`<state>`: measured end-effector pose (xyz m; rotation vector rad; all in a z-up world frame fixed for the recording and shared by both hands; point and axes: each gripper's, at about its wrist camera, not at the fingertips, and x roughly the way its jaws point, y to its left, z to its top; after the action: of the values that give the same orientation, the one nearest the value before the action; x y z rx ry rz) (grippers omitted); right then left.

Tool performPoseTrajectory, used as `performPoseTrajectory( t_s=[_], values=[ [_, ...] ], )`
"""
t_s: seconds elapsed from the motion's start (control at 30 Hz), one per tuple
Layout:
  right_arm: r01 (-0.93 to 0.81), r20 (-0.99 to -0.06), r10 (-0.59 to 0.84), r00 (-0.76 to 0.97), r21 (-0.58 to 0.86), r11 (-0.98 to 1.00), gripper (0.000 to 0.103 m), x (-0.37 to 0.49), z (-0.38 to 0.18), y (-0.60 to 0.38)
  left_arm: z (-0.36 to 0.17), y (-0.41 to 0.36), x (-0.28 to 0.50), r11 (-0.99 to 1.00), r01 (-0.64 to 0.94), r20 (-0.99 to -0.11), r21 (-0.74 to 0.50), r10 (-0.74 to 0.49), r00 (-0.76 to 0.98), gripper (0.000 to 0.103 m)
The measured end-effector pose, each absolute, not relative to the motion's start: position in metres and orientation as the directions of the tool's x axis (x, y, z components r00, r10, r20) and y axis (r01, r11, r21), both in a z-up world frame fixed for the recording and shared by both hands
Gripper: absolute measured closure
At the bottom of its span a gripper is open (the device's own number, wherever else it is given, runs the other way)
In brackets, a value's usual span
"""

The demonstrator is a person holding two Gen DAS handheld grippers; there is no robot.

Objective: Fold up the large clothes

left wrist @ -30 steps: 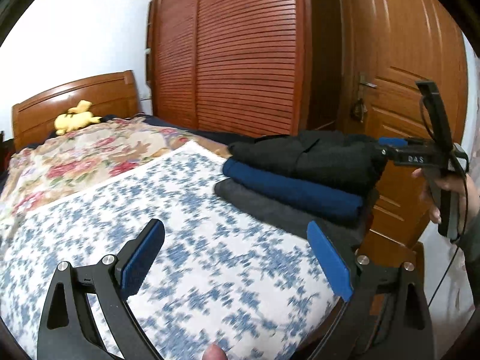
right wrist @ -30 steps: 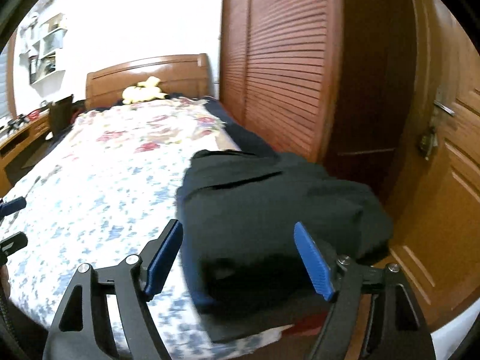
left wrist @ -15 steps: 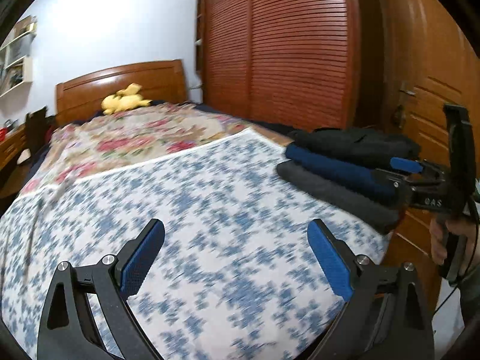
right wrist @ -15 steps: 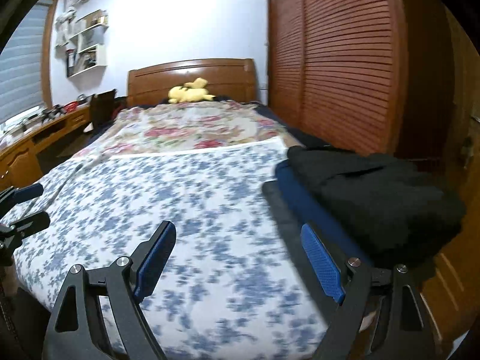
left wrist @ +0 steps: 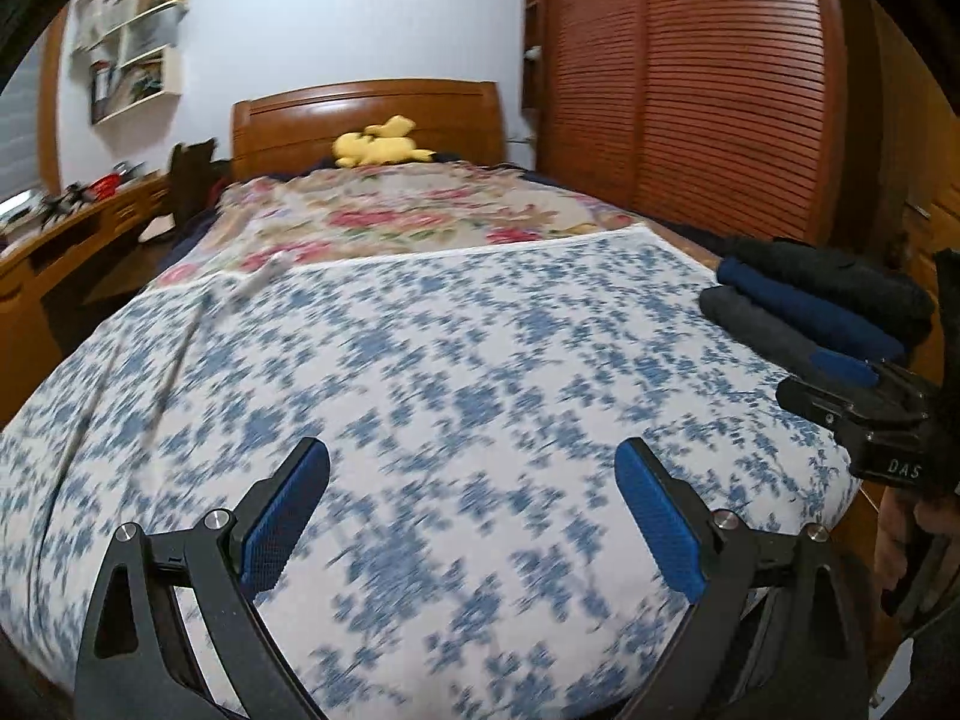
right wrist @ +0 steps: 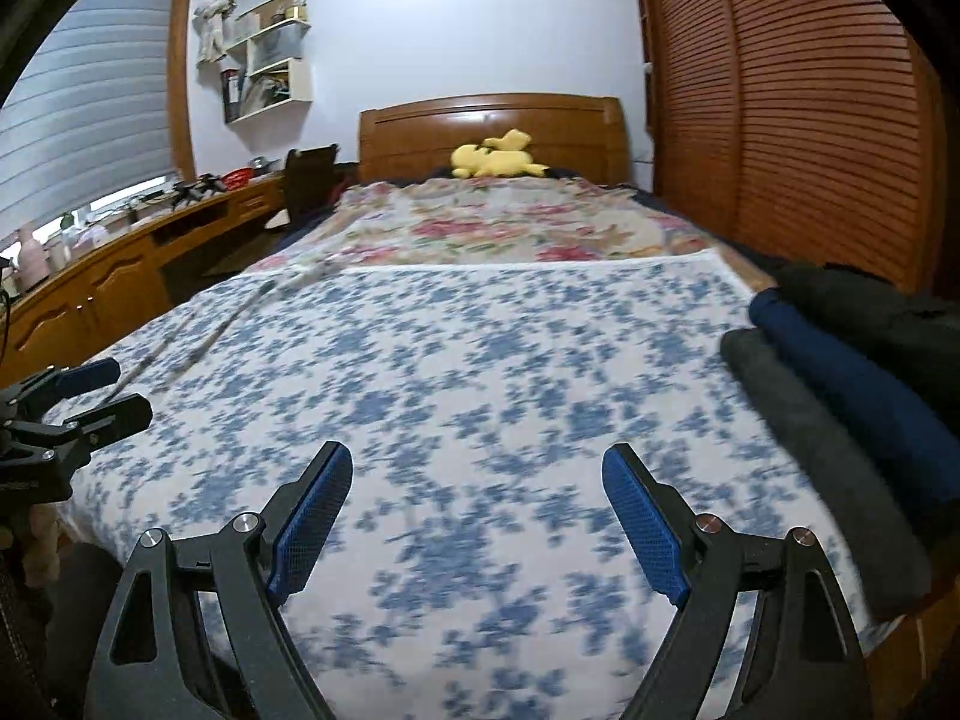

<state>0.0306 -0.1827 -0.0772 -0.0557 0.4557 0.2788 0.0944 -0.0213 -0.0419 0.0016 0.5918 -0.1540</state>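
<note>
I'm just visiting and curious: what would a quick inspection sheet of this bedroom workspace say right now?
Surface: bed under a blue-flowered sheet, floral quilt beyond it.
Job's things: stack of three folded clothes at the bed's right edge: grey at the bottom, navy in the middle, black on top.
Clutter: yellow plush by the headboard; a thin strap-like strip on the sheet, too blurred to name.
Tongs: left tongs and right tongs both open, nothing between them.
Cables: nothing seen clearly.
Surroundings: louvred wardrobe on the right, desk and shelves on the left, window blind.
</note>
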Motion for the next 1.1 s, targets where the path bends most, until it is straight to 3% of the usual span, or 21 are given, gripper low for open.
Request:
performPoseTrajectory(
  t_s=[0.33,1.1],
  values=[
    [-0.322,-0.417,0.301,0.858,0.021,0.947,0.016,0.001,-0.067,-0.162,-0.024,0.016,0.05,0.996,0.069,-0.521,-0.059,-0.089,0.849,0.007],
    [-0.338,-0.191,0.333,0.923,0.006,0.941,0.009,-0.072,-0.031,-0.168,0.062,0.017,-0.019,0.998,0.054,-0.334,-0.043,-0.066,0.94,0.007]
  ],
)
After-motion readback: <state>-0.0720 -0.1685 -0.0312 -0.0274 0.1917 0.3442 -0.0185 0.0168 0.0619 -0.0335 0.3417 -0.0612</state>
